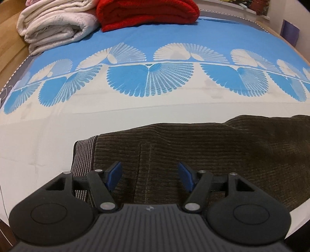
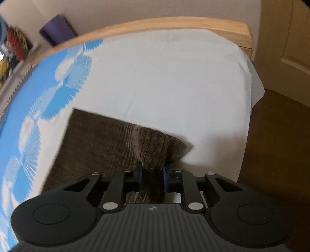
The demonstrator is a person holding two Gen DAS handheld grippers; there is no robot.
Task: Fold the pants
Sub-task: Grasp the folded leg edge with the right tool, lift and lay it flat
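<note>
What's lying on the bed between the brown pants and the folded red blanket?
Nothing: in the left wrist view only bare sheet, white then blue fan print, runs from the pants to the red blanket.

Left wrist view: low and close over the dark brown corduroy pants (image 1: 193, 155), facing the bed's far edge. Right wrist view: close above the same pants (image 2: 100, 143), facing the bed's wooden end rail (image 2: 174, 23).
</note>
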